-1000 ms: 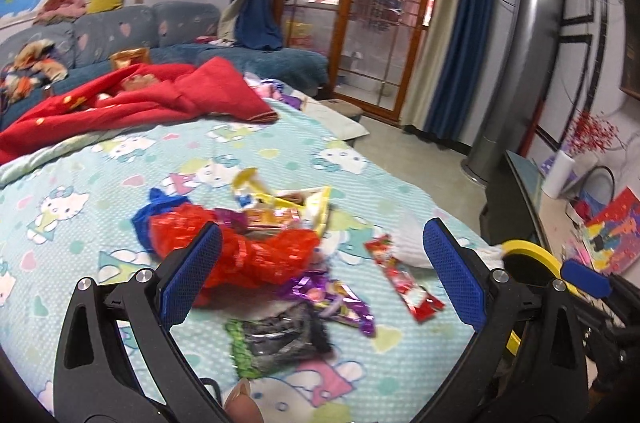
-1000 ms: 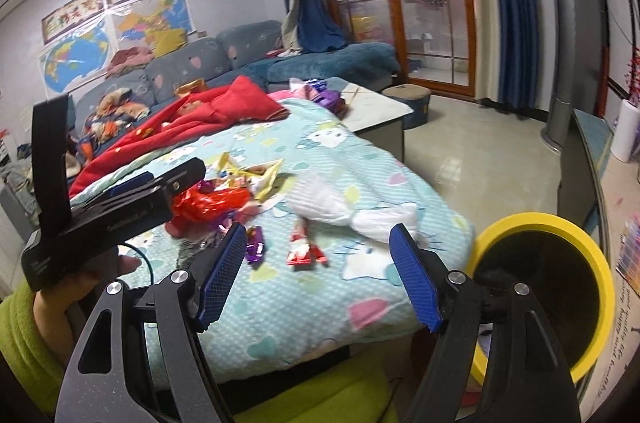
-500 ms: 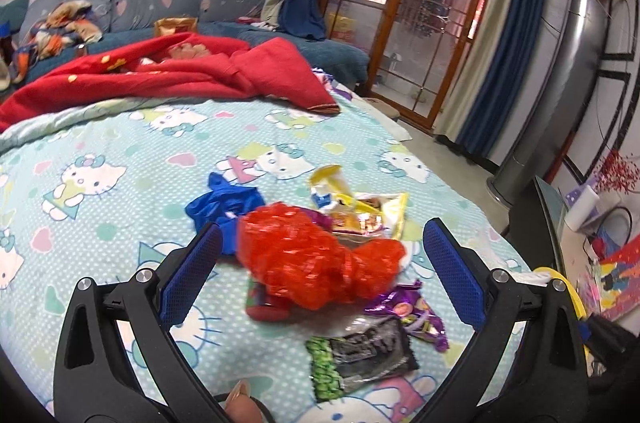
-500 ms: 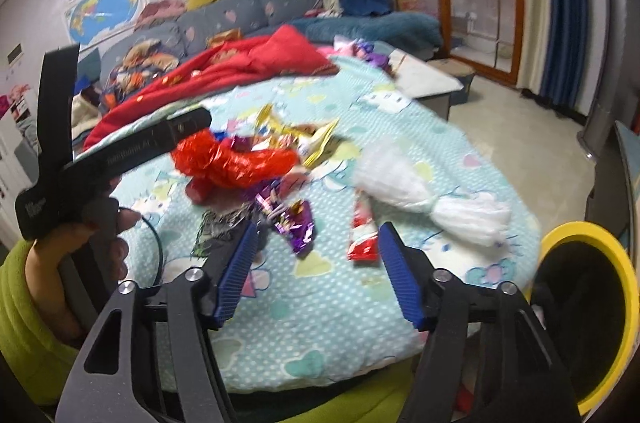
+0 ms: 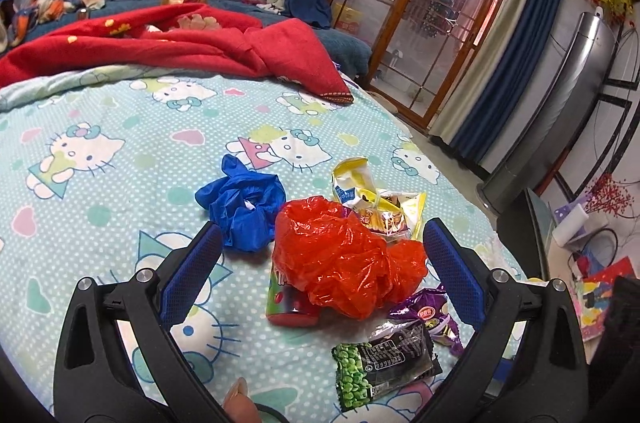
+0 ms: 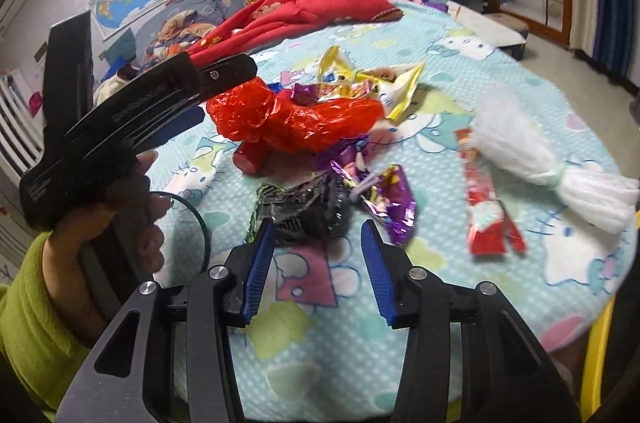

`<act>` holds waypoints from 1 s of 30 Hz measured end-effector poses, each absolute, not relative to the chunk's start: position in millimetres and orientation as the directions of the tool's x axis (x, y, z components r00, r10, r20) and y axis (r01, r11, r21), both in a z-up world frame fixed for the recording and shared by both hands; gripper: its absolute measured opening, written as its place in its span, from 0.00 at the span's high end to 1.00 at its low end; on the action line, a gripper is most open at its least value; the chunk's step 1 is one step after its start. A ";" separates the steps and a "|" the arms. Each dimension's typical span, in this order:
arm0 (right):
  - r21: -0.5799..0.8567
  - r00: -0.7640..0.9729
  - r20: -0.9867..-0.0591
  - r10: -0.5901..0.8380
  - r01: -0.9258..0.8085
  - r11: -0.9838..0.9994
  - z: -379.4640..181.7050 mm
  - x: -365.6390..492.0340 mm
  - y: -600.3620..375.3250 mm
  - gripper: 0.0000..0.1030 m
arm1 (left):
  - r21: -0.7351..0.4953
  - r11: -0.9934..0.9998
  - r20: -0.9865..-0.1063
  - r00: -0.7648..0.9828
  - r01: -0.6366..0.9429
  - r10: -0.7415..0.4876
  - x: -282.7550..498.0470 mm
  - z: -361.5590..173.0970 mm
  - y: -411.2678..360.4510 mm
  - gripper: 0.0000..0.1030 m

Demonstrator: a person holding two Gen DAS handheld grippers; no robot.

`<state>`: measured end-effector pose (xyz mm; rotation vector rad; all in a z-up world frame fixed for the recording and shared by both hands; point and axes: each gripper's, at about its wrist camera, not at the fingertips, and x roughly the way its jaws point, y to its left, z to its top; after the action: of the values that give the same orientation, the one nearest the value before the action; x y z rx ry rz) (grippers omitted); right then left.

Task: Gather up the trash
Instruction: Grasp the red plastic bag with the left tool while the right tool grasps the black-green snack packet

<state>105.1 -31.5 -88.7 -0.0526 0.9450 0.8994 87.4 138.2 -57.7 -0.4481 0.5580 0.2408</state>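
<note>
- The trash sits heaped mid-bed on the cartoon-cat bedspread (image 5: 100, 127): a crumpled red plastic bag (image 5: 344, 263) on top, a red can (image 5: 290, 307) poking out beneath it, a blue plastic wad (image 5: 244, 211) just to its left.
- Nearest you lies the black-and-green pea snack wrapper (image 6: 308, 207), touching the purple candy wrapper (image 6: 394, 207).
- Your right gripper (image 6: 318, 263) tilts down at that black wrapper; its jaws have just been closing, half apart now, pads short of it, nothing pinched.
- Your left gripper (image 5: 320, 279) hangs wide open, straddling the red bag without touching; looks like you're lining up the bulkiest piece.
- Off to the right, a red stick packet (image 6: 484, 207) lies against a white tissue bundle (image 6: 536, 159), well apart from the heap.
- Room to work: bare bedspread in front of the right gripper, clear approach. The bed's edge drops away on the right, where a yellow bin rim (image 6: 598, 343) shows, likely your drop spot.
- The red blanket (image 5: 180, 43) sits far back, out of your way.
</note>
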 end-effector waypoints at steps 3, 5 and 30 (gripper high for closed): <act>0.355 0.238 -0.726 0.645 -0.674 0.648 -95.1 111.2 -22.7 0.58 | -0.356 0.876 -0.560 0.825 -0.325 0.078 88.2 -58.6 138.0 0.17; 0.375 0.222 -0.732 0.644 -0.658 0.654 -100.4 114.3 -19.4 0.58 | -0.362 0.875 -0.562 0.824 -0.320 0.069 88.8 -59.5 138.2 0.21; 0.366 0.325 -0.624 0.711 -0.683 0.632 -44.6 100.5 -64.0 0.81 | -0.367 0.903 -0.461 0.887 -0.223 0.031 76.6 -28.9 123.2 0.88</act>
<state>100.5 -64.0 -44.6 0.0384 0.8382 0.9143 76.6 123.2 -28.9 -0.4265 0.4649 0.1364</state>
